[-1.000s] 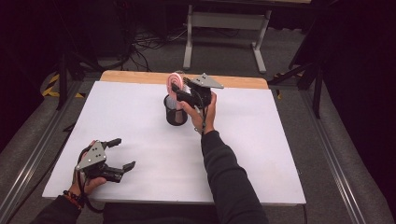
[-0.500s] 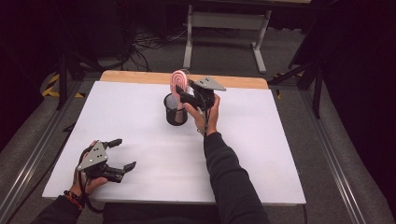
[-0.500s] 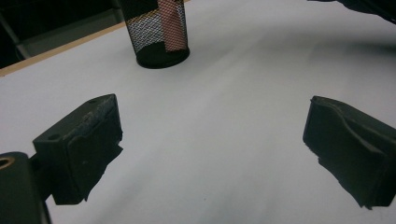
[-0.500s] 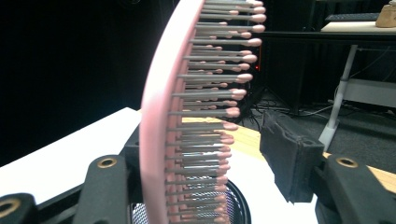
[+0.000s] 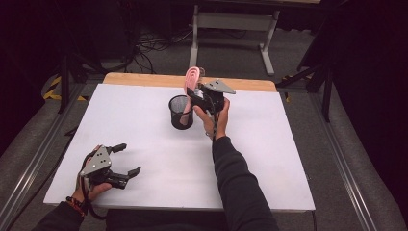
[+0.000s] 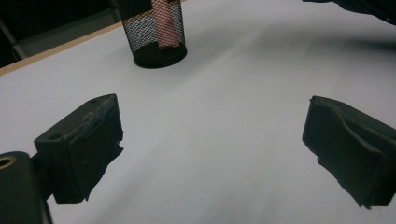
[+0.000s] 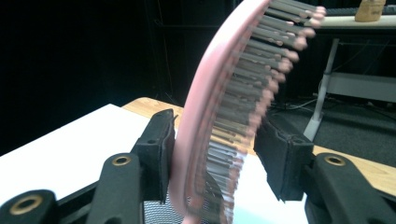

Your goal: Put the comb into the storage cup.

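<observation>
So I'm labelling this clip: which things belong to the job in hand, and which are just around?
In the job:
- pink hairbrush, handle down in the cup
- black mesh cup
- right tongs, around the brush; jaws have just been closing

Just around:
- left tongs, open, resting on the white table
- grey metal frame on the floor behind

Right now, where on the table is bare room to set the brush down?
The white table is bare right of the right gripper, and between mesh cup and left gripper. Crowded only around the cup, where the pink hairbrush stands.
</observation>
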The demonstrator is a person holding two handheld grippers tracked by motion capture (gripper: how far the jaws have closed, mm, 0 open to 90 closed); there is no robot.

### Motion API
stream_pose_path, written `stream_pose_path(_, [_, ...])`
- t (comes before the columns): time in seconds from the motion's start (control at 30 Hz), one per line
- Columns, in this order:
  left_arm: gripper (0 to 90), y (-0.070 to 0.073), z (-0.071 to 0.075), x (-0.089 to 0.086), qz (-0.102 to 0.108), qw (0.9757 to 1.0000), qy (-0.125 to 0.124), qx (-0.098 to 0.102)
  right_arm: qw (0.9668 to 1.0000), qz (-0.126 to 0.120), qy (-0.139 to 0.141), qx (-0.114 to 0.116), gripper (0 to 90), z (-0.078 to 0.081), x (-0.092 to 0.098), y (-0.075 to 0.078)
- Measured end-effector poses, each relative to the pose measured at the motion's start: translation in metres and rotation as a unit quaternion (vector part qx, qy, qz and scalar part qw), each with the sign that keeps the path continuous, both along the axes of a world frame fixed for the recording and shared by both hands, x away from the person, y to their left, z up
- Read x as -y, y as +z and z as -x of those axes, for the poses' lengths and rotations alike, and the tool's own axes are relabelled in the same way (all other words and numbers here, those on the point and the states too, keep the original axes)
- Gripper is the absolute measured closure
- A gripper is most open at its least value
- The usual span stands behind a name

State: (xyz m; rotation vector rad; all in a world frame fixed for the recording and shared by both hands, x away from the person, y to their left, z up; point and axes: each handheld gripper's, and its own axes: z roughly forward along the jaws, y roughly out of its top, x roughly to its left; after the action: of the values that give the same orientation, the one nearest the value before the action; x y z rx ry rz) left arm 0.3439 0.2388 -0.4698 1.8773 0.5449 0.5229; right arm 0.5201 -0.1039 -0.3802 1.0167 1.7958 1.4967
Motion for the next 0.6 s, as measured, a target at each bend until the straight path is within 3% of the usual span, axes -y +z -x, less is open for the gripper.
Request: stream_pose_path(0.6, [5.7, 0.0000, -0.0004, -0.0001, 0.000, 1.0000, -0.003, 0.000, 0.9999, 0.011, -0.006, 0.005, 48.9, 0.0007, 0.0016, -0.0023])
